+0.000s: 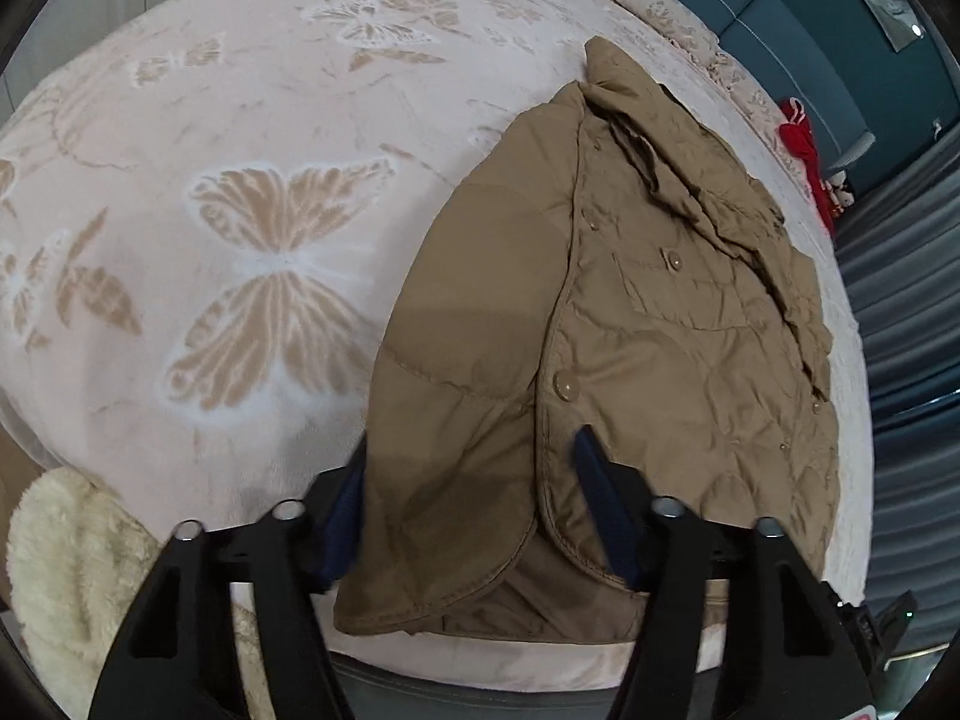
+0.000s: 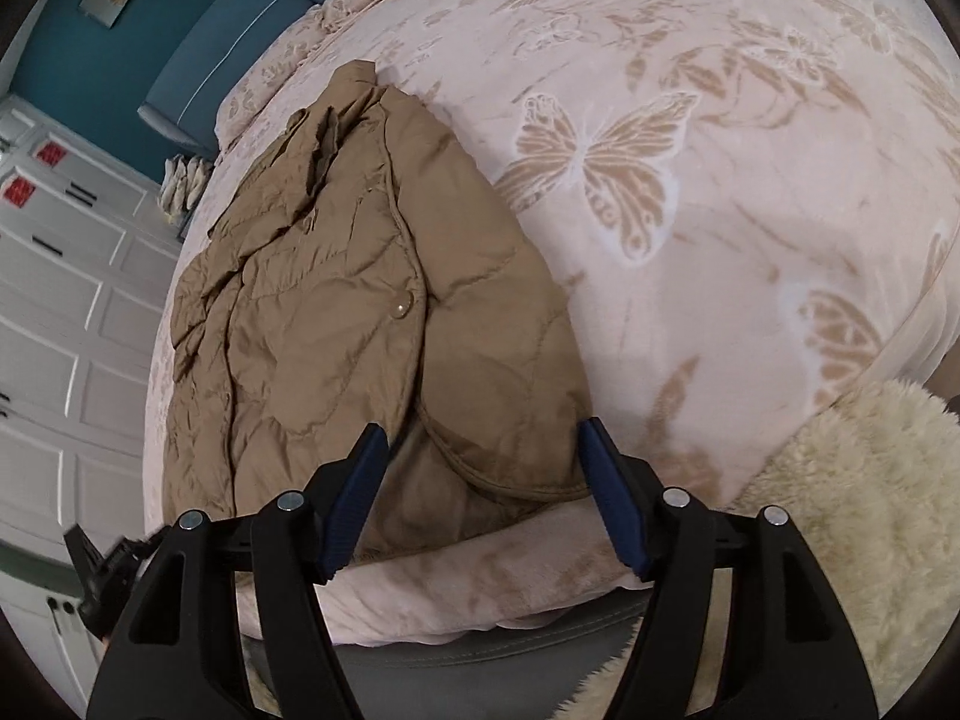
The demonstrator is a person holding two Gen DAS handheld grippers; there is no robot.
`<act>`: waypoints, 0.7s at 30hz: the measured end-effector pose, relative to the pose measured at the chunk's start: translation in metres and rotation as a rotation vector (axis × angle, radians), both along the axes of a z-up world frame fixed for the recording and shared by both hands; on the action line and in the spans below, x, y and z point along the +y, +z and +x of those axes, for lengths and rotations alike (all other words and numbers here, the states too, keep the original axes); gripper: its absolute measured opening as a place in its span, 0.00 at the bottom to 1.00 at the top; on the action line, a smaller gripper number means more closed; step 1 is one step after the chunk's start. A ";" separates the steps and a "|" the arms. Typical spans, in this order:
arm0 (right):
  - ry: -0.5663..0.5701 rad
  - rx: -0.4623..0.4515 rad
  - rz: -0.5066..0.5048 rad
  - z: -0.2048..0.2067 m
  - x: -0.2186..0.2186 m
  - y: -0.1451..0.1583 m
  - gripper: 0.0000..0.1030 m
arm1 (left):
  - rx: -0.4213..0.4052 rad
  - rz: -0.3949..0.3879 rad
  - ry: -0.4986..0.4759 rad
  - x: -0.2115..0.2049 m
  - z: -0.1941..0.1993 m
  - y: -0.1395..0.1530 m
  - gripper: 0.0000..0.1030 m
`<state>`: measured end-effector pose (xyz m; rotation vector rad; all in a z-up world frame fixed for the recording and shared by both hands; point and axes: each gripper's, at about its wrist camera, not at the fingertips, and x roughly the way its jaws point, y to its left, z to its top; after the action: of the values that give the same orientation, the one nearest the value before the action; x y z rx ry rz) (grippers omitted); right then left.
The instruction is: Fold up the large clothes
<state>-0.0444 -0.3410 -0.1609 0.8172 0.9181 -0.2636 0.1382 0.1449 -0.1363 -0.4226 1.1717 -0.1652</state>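
Tan jacket (image 1: 606, 348) is lying partly folded on the butterfly blanket (image 1: 240, 240), hem at blanket's near edge. Left gripper (image 1: 474, 516) is straddling the hem, fingers apart w/ fabric between, not pinching; right gripper (image 2: 483, 498) likewise apart over hem corner. Puffy layers are risking a partial grab, so fold could be slipping.

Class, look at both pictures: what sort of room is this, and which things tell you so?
Most likely a bedroom. A tan quilted jacket lies on a bed with a butterfly-patterned blanket, a teal padded headboard stands behind it, and white panelled cupboard doors line one side.
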 end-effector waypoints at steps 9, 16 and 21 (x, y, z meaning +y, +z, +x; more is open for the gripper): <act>0.071 -0.018 -0.076 0.006 0.013 0.017 0.09 | -0.077 0.003 -0.058 0.000 -0.014 0.033 0.02; 0.278 -0.073 -0.199 -0.032 0.035 0.084 0.05 | -0.144 0.024 -0.139 0.019 -0.059 0.093 0.01; 0.435 -0.069 -0.237 -0.097 0.054 0.139 0.05 | -0.148 0.067 -0.208 0.057 -0.126 0.149 0.01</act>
<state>-0.1415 -0.2872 -0.0221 0.3917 0.9543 0.0368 0.0124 0.2015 0.0131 -0.2248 1.0709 -0.3307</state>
